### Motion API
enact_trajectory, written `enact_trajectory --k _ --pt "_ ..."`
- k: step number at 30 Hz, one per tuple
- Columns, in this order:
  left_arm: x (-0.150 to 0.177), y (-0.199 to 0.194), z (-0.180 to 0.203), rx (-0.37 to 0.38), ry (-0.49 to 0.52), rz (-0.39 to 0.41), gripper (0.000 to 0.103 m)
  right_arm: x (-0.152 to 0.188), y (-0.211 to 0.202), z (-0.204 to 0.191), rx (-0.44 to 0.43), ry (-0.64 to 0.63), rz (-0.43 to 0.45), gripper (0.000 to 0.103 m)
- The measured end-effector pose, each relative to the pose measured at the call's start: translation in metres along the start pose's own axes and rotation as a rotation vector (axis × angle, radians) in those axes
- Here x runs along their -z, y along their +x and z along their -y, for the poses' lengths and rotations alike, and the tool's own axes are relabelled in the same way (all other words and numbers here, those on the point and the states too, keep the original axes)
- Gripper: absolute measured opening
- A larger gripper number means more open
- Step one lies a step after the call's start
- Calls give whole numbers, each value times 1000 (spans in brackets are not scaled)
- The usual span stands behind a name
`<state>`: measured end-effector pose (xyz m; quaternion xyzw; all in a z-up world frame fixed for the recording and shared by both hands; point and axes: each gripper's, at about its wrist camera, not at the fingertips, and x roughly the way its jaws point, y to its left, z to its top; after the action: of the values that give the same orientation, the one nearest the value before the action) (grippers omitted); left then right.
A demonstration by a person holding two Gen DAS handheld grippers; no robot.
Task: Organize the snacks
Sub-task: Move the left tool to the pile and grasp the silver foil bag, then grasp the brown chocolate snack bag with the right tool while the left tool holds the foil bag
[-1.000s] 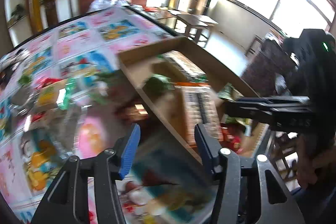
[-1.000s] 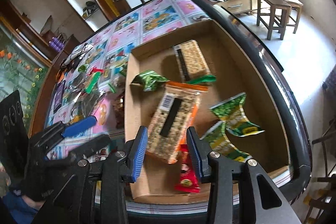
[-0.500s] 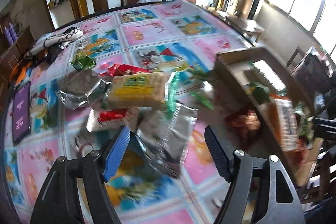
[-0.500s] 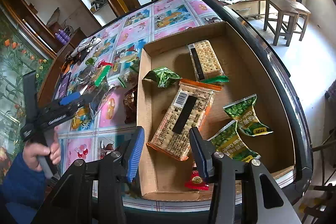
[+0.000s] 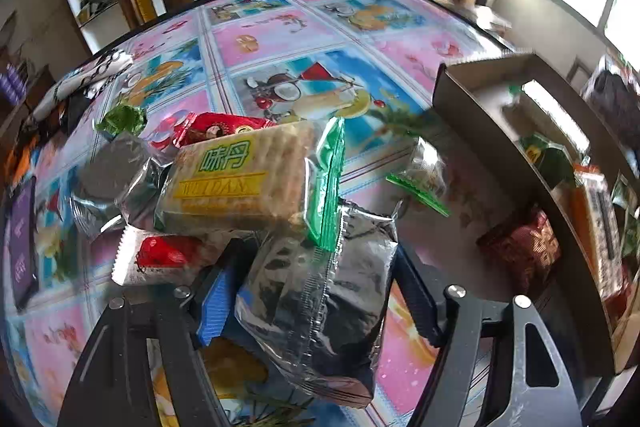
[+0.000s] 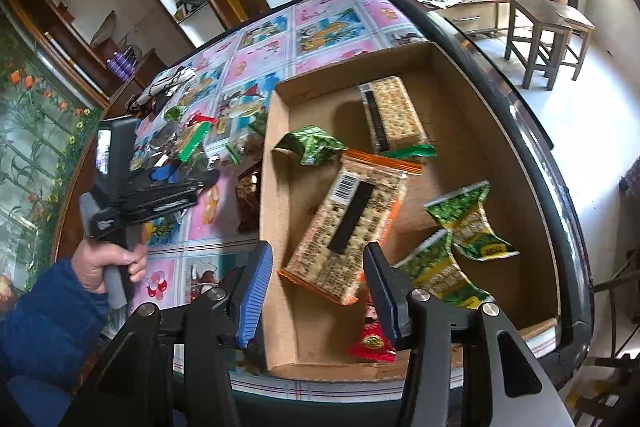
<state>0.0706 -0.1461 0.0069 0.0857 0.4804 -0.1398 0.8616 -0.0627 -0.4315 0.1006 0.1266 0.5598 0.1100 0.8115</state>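
The silver packet (image 5: 320, 311) lies between my left gripper's (image 5: 316, 301) closing fingers, pads not yet pressing, amid loose snacks. I judge I'm picking it: squeeze, lift, carry right to the cardboard box (image 6: 400, 63). My right gripper (image 6: 318, 285) hangs over that box, jaws opening, empty.

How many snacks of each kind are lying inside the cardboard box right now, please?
Cracker packs: 2
Green-and-yellow packets: 2
Small green packet: 1
Red packet: 1
Total in the cardboard box: 6
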Motion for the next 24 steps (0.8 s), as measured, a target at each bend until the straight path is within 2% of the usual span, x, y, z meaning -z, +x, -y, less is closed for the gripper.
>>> enact_trajectory --k 3,9,15,20,24 --pt "7 -7 -2 -16 -25 4 61 -4 6 -10 -16 -34 -8 51" --pt "38 -28 -10 -27 -92 -16 61 -19 26 -44 -68 -133 -37 51" --pt "78 -54 -17 -56 -134 -26 61 -33 60 -84 -65 -238 -88 51" --pt "92 -64 -24 -69 -151 -31 61 -45 96 -108 24 -281 -143 51" --pt "98 -67 -32 -72 -158 -32 61 -49 122 -114 139 -300 -195 51"
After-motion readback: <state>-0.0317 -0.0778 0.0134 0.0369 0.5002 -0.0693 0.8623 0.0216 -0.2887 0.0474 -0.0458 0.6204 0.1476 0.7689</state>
